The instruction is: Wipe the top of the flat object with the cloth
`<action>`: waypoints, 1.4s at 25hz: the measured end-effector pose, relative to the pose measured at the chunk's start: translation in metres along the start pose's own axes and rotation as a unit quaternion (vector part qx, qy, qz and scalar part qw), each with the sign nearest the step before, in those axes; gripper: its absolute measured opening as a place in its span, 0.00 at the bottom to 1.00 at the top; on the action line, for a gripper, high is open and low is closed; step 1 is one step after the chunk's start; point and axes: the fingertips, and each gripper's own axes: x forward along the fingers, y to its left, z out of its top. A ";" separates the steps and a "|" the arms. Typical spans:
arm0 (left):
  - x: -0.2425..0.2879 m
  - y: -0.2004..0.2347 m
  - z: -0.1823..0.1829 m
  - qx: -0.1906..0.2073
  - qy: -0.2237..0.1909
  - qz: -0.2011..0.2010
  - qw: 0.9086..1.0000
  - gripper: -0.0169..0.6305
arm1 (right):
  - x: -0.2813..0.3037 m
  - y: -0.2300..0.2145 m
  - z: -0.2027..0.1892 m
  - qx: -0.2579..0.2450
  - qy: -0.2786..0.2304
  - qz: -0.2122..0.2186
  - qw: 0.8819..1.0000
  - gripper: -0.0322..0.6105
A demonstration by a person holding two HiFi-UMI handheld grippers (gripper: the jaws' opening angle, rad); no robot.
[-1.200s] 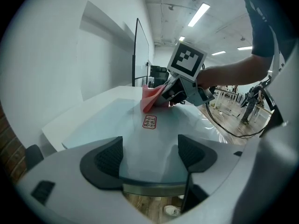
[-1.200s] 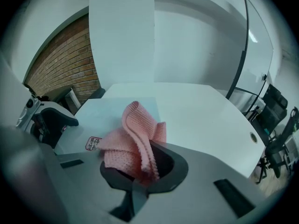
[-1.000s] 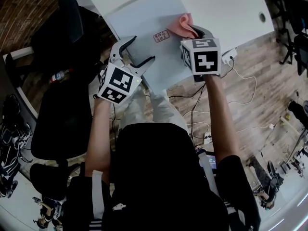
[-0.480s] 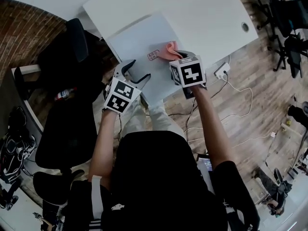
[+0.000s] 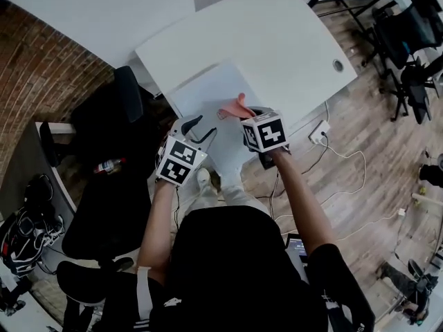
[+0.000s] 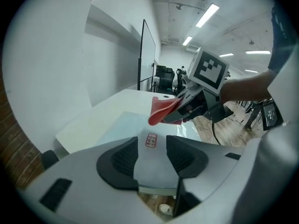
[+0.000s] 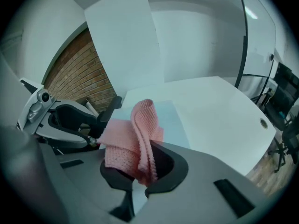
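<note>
As both lifted off the flat object (image 5: 208, 92), the right gripper (image 5: 249, 115) kept pinching the cloth (image 7: 135, 134); the empty left gripper (image 6: 152, 155) narrowed its jaws, not shut

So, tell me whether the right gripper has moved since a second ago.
Yes: the right gripper, with the cloth, has risen off the flat sheet.
</note>
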 end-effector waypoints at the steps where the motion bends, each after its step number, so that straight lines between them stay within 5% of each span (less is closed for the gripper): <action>1: -0.006 0.001 0.011 0.006 -0.007 0.003 1.000 0.33 | -0.005 0.002 0.007 0.002 -0.008 0.002 1.000 0.12; 8: -0.046 0.015 0.063 0.041 -0.064 0.074 0.994 0.14 | -0.057 0.015 0.069 0.005 -0.088 0.011 0.996 0.12; 15: -0.089 0.034 0.114 0.065 -0.120 0.134 0.982 0.09 | -0.106 0.037 0.123 -0.017 -0.160 0.007 0.987 0.12; 23: -0.147 0.035 0.187 0.035 -0.224 0.121 0.966 0.07 | -0.163 0.066 0.174 -0.029 -0.251 0.013 0.967 0.12; 35: -0.214 0.047 0.262 0.041 -0.305 0.163 0.938 0.06 | -0.250 0.090 0.240 -0.061 -0.377 -0.001 0.924 0.12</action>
